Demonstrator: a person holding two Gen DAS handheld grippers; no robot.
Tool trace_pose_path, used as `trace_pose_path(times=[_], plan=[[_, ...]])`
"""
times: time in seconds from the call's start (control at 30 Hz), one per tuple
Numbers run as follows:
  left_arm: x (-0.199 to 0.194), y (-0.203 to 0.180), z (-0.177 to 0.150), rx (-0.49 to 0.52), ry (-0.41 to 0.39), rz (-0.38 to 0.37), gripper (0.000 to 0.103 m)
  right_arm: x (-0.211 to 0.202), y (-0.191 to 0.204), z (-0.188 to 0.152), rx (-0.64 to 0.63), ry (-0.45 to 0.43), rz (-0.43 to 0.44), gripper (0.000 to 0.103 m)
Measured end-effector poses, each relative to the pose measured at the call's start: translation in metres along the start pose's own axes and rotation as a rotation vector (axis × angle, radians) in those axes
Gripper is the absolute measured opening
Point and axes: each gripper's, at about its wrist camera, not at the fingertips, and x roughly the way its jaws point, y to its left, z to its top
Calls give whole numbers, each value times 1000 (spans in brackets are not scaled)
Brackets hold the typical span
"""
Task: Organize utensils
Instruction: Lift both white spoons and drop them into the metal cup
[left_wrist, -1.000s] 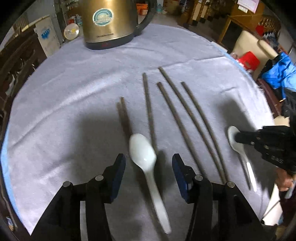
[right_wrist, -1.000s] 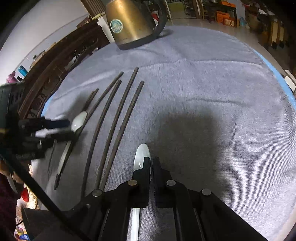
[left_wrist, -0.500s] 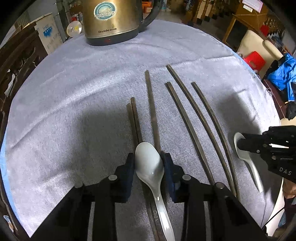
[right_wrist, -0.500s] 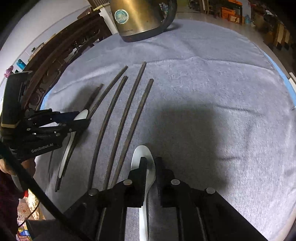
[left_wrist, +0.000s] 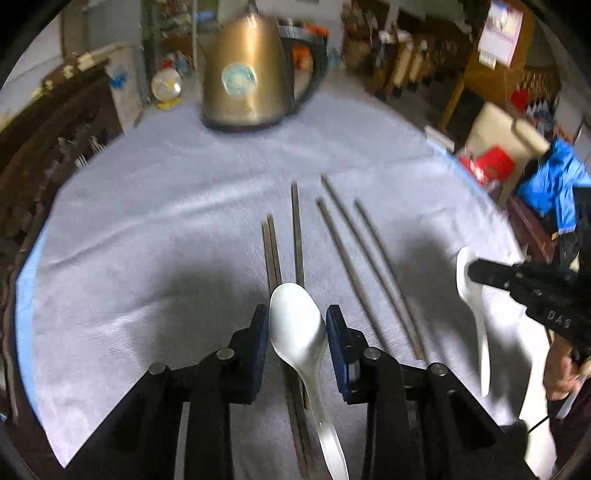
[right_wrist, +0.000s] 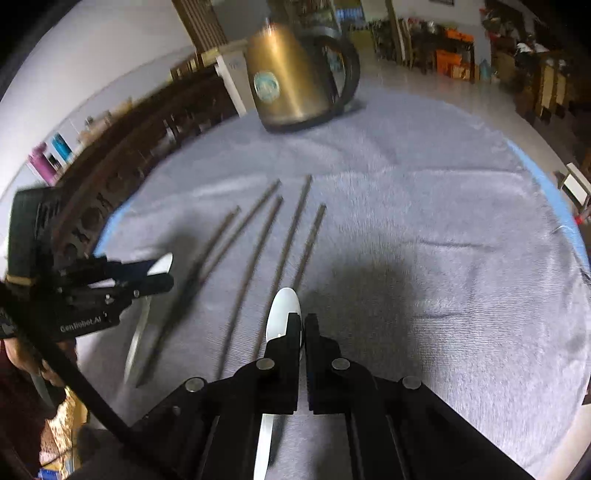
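Note:
My left gripper (left_wrist: 297, 325) is shut on the bowl of a white spoon (left_wrist: 299, 325) and holds it above the cloth; its handle hangs back toward me. My right gripper (right_wrist: 303, 325) is shut on a second white spoon (right_wrist: 282, 310), also lifted; it shows from the left wrist view (left_wrist: 471, 291) at the right. Several dark chopsticks (left_wrist: 354, 258) lie side by side on the grey cloth (left_wrist: 166, 221) ahead of both grippers, also seen in the right wrist view (right_wrist: 291, 236). The left gripper shows in the right wrist view (right_wrist: 162, 273) at the left.
A gold electric kettle (left_wrist: 247, 77) stands at the far edge of the round table, also in the right wrist view (right_wrist: 291, 85). Dark wooden chairs (right_wrist: 122, 155) line the left side. Furniture and a blue jacket (left_wrist: 554, 184) lie beyond the right edge.
The left gripper closed on the spoon bowl and lifted it off the cloth. The right gripper rose with its spoon too. Both views pulled up and back from the chopsticks.

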Motion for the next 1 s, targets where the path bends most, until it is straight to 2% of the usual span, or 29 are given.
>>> trace_pose_path(times=[0.1, 0.27, 0.4, 0.53, 0.63, 0.83, 1.0], plan=[[-44, -6, -1, -36, -134, 21, 33, -29, 6, -4, 6, -108, 14, 3], [-113, -29, -15, -107, -377, 35, 33, -69, 24, -13, 15, -269, -21, 3], [-132, -52, -34, -134, -492, 83, 33, -111, 43, -28, 32, -431, -14, 3], [-131, -66, -50, -172, -534, 104, 33, -137, 65, -43, 55, -563, 17, 3], [-122, -69, -64, -203, -556, 129, 33, -140, 82, -52, 36, -613, -11, 3], [-105, -66, -82, -262, -519, 122, 33, -113, 99, -70, -39, -589, -79, 3], [-101, -72, -98, -235, -514, 126, 33, -112, 94, -82, -67, -568, -57, 3]])
